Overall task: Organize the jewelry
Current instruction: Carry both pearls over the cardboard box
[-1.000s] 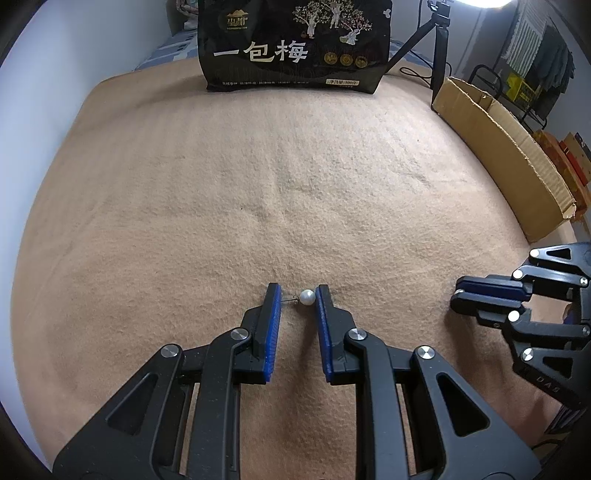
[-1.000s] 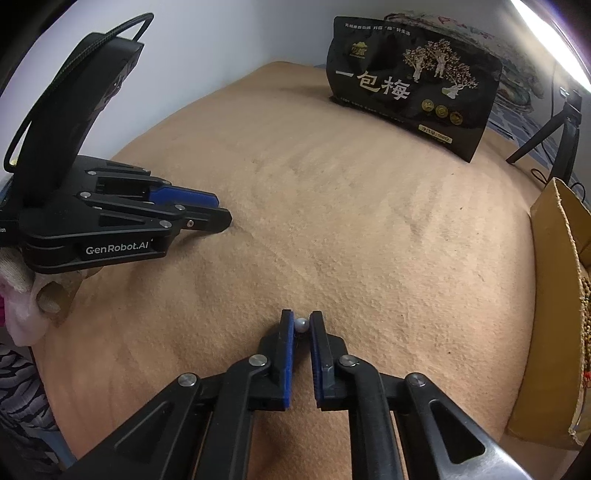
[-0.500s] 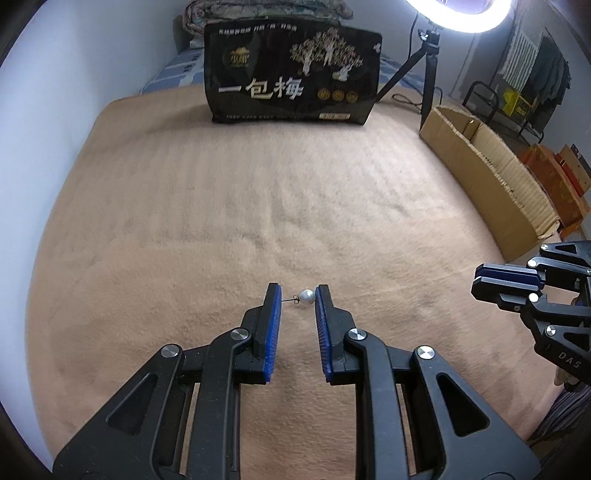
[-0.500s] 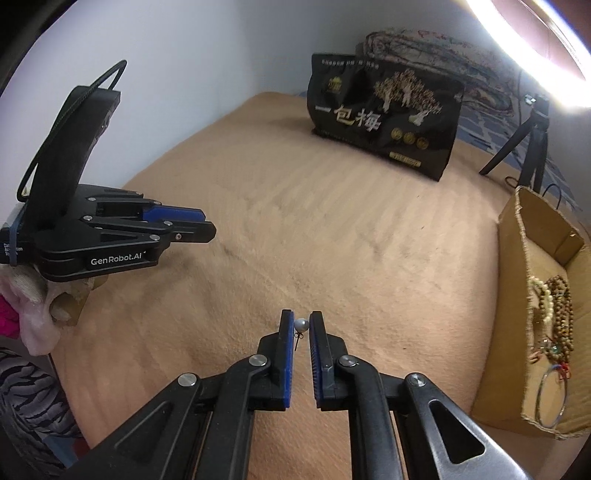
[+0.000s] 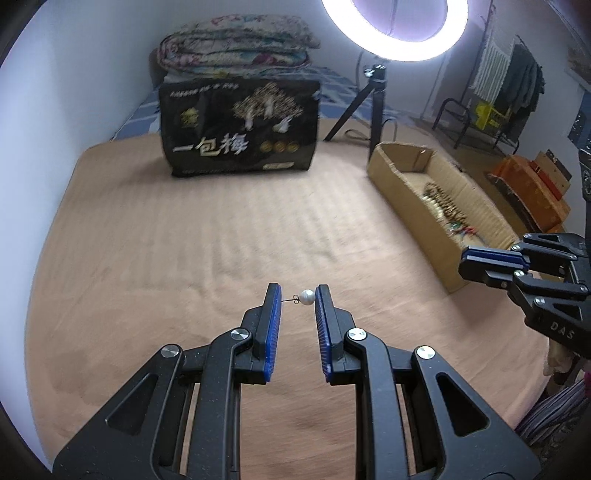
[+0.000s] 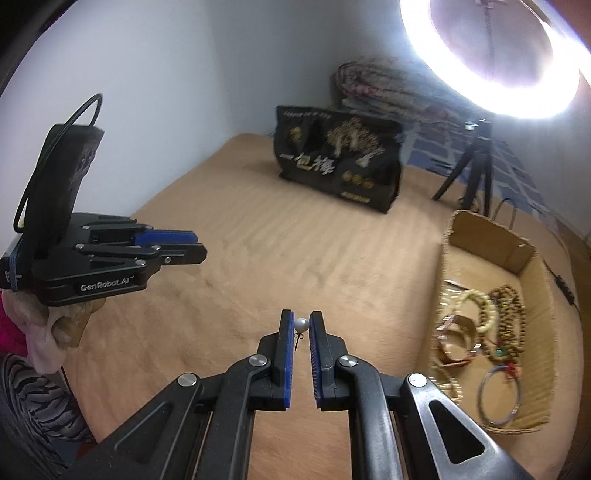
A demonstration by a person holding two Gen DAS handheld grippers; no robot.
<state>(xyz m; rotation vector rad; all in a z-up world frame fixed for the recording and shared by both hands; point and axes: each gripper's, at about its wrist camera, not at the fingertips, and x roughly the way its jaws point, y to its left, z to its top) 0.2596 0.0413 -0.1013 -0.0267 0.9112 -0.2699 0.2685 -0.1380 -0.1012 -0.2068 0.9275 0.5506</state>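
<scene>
Both grippers are up off the tan blanket point(image 5: 184, 240), each pinching its own pearl stud earring. The left gripper point(image 5: 298, 297) has its blue pads fairly narrow and clamps its pearl earring point(image 5: 306, 296) end to end: the pearl sits against the right pad and the thin post reaches across to the left pad, so it lies crosswise between the tips. The right gripper point(image 6: 301, 325) is squeezed almost fully together on the second pearl earring point(image 6: 301, 325), the pearl right at the fingertips and the post hanging down between the pads. As for room, the blanket in front of both tools is wide open, just soft ripples, all the way back to the black snack bag point(image 5: 240, 129) standing upright near the far edge. The cardboard box point(image 6: 448, 258) runs along the right-hand side of the blanket, open on top, with bead bracelets point(image 6: 506, 314) and a thin bangle point(image 6: 498, 395) piled in its near end; its far end looks bare. In the right wrist view the box's near wall is just right of the fingertips. The left gripper shows up well to the left in that same view, clear of the right one, with the person's hand point(image 6: 55, 332) gripping under it. A ring light point(image 5: 395, 33) on a tripod point(image 5: 373, 107) stands past the box's far corner, and a folded quilt point(image 5: 236, 40) sits behind the bag.
</scene>
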